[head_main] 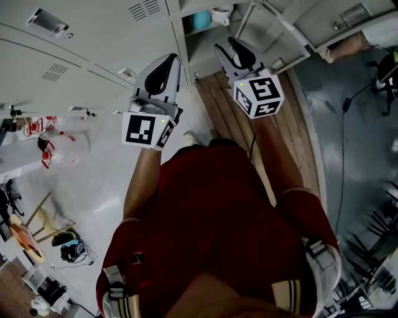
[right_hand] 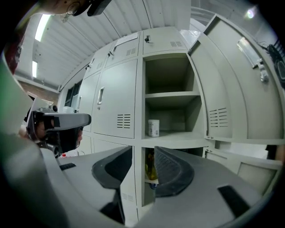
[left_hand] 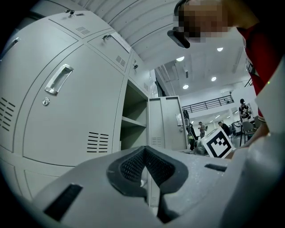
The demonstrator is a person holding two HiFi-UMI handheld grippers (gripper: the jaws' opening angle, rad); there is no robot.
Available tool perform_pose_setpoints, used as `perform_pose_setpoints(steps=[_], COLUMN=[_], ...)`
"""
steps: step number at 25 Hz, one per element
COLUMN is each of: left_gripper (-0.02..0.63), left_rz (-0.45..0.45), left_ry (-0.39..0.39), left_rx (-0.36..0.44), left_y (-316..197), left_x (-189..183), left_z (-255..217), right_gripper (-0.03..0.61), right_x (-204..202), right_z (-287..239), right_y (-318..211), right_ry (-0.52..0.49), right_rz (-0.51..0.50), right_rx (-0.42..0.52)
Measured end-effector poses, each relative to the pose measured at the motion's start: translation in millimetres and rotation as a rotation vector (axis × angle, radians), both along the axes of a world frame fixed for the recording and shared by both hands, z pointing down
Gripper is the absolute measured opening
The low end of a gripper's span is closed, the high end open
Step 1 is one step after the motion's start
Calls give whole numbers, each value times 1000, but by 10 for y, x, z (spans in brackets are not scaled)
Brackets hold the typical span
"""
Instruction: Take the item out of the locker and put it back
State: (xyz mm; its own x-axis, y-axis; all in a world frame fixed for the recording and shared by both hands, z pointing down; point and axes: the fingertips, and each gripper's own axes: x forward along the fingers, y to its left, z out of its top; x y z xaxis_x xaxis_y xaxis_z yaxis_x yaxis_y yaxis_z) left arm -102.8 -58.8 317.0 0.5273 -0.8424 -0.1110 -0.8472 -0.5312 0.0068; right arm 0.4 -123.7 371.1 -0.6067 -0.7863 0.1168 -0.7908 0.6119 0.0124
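Note:
A small white jar [right_hand: 153, 128] stands on the lower shelf of the open locker compartment [right_hand: 171, 133]; the shelf above it holds nothing I can see. The locker door [right_hand: 227, 84] is swung out to the right. My right gripper [right_hand: 142, 156] is open, held back from the locker and below the jar, with nothing between its jaws. In the head view the right gripper [head_main: 239, 52] points at the open compartment, where the white jar [head_main: 221, 15] shows beside a teal object [head_main: 201, 20]. My left gripper [left_hand: 147, 168] is shut on nothing, facing closed locker doors [left_hand: 71, 107].
A lower compartment holds a yellowish bottle [right_hand: 151, 168]. Closed lockers [right_hand: 113, 102] fill the wall to the left. In the head view a wooden strip [head_main: 292, 130] runs beneath the lockers, cables [head_main: 344, 161] lie to the right, and a person's arm [head_main: 348, 46] shows at far right.

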Motion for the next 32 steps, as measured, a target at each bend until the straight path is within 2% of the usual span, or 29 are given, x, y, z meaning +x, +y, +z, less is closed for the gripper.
perform_pose_setpoints(steps=[5,13,32], left_gripper=[6,6,6], left_rz=[31,26,-46], left_ry=[-5,-17,-38], left_rx=[3,-11,-31], left_y=[-37,-163,-684], left_x=[-97,-175,-64], left_z=[50,175,349], right_gripper=[161,163,166], right_x=[-89,-128,-98], right_z=[84,200,668], right_y=[-126,-324,-1113], right_ry=[10,39,64], right_rz=[27,44,4], right_rx=[-7,-4,-53])
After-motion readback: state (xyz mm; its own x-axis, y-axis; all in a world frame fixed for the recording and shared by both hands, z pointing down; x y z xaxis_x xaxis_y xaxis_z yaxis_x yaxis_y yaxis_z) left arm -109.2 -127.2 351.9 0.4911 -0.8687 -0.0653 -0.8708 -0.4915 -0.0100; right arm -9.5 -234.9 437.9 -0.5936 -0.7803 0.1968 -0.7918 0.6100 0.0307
